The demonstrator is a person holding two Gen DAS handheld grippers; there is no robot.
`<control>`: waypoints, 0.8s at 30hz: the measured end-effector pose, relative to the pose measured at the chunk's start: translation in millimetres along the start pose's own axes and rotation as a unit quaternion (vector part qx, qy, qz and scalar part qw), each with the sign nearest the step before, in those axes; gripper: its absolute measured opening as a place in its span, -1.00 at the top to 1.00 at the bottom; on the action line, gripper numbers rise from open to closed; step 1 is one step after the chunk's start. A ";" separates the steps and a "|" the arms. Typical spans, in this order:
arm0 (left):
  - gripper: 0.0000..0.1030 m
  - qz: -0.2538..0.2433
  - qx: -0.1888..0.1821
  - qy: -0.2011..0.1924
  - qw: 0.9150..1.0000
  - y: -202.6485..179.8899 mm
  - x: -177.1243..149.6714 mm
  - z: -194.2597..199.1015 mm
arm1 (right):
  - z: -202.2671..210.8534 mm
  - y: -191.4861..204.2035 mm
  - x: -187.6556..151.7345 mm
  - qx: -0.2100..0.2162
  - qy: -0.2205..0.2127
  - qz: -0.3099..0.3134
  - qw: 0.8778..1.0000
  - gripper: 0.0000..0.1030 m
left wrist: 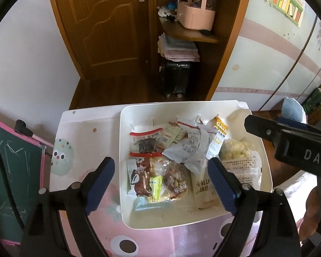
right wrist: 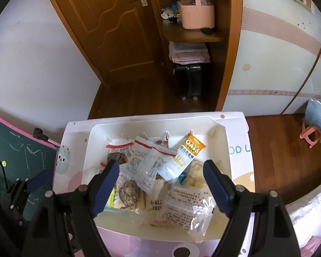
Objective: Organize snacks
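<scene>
1. Both my grippers, left gripper (left wrist: pixel 160 182) and right gripper (right wrist: pixel 161 184), hover wide apart, holding nothing.
2. Snack packets (left wrist: pixel 177 150) lie piled in white bin (left wrist: pixel 126 192) on pink table (left wrist: pixel 85 132).
3. Oats packet (right wrist: pixel 187 154) sits far right.

Assorted snack packets (left wrist: pixel 182 160) lie jumbled inside white bin (left wrist: pixel 265 156).

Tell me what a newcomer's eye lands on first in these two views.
First, the white bin on the pink cartoon tabletop, heaped with snack packets; the orange oats packet stands out at the back right of the heap. Next, both grippers over the bin with jaws wide open and nothing held: the left gripper and the right gripper. Behind, a pink basket sits on a wooden shelf beside the door.
</scene>
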State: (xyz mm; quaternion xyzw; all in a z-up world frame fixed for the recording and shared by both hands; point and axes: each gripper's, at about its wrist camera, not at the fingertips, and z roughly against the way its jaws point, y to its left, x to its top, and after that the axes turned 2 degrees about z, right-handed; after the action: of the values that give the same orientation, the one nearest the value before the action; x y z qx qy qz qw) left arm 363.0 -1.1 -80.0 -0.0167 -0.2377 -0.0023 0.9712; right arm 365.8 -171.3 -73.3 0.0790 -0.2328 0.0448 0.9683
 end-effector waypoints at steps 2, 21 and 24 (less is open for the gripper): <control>-0.72 0.002 0.000 0.001 1.000 0.3 -2.7 3.3 | 2.0 0.3 -4.1 -0.001 -0.001 0.002 1.000 -0.58; -0.84 -0.010 -0.003 -0.003 1.000 4.9 -73.6 59.1 | 42.3 0.9 -88.2 -0.010 -0.003 -0.008 1.000 -0.60; -0.84 -0.009 -0.002 -0.007 1.000 8.2 -96.0 76.5 | 57.5 4.7 -112.1 -0.006 -0.006 -0.006 1.000 -0.60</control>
State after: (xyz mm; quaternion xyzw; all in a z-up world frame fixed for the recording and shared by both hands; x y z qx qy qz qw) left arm 242.7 9.4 -56.8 -0.0168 -0.2451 -0.0110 0.9693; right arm 240.2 -182.3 -73.5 0.0747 -0.2382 0.0370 0.9676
